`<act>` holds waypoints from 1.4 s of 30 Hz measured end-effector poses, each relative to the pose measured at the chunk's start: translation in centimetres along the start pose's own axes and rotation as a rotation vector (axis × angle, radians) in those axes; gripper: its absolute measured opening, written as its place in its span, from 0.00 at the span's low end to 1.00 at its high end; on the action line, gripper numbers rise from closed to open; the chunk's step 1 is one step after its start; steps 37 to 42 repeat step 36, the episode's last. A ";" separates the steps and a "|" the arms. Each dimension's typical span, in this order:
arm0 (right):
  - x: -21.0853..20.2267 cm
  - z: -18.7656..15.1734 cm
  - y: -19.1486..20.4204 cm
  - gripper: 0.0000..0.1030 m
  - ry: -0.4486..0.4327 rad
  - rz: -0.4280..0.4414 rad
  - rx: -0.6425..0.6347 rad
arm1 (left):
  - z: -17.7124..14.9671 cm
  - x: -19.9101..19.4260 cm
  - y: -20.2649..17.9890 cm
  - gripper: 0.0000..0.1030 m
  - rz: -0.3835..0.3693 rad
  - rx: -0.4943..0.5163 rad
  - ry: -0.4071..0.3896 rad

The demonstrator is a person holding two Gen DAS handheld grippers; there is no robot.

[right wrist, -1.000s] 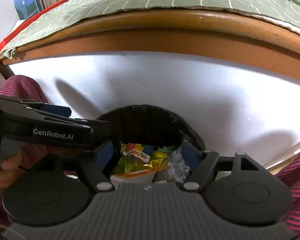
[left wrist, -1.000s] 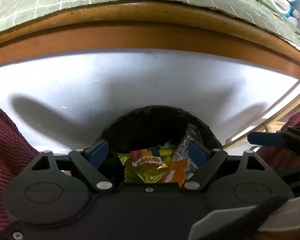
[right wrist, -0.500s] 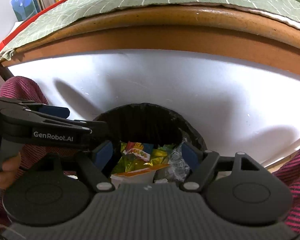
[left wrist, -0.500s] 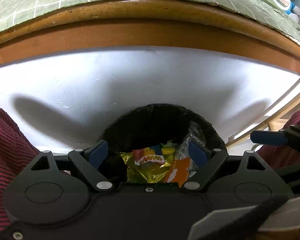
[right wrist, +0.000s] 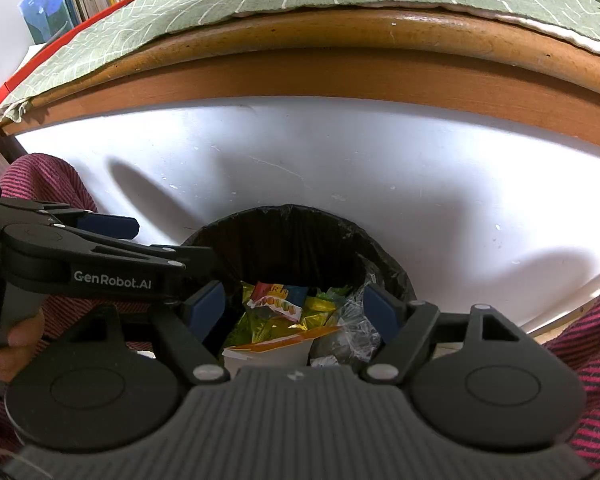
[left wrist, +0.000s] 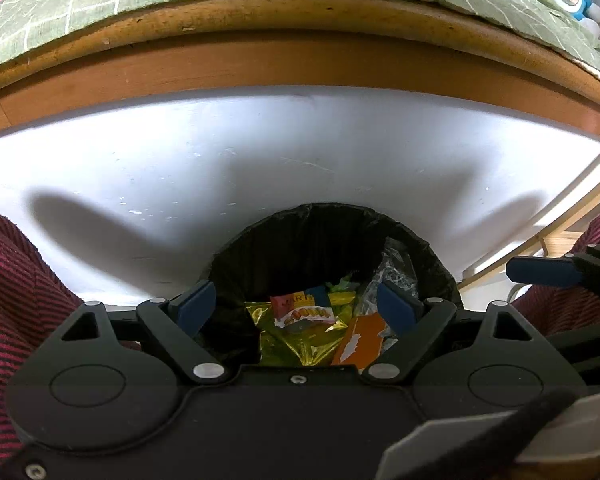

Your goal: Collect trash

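Both grippers hang over black-lined trash bin [left wrist: 332,240] on white floor [left wrist: 260,168], just in front of wooden bed frame [left wrist: 300,60]. Left gripper [left wrist: 298,306] fingers wide, nothing between. Right gripper [right wrist: 294,306] fingers wide, nothing between. Trash in bin: yellow foil wrappers [left wrist: 296,340], orange carton [left wrist: 358,344], clear plastic [right wrist: 354,320]. Striped red sleeves [left wrist: 16,300] at both sides.
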State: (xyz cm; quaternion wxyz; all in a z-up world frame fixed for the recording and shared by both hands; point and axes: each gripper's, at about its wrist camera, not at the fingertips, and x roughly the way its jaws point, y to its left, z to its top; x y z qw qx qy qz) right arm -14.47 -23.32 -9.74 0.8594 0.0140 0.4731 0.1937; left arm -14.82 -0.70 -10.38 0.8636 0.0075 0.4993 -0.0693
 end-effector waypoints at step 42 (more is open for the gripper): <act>-0.2 -0.1 0.0 0.83 -0.005 -0.002 0.005 | 0.0 -0.1 0.4 0.84 -0.011 -0.011 -0.003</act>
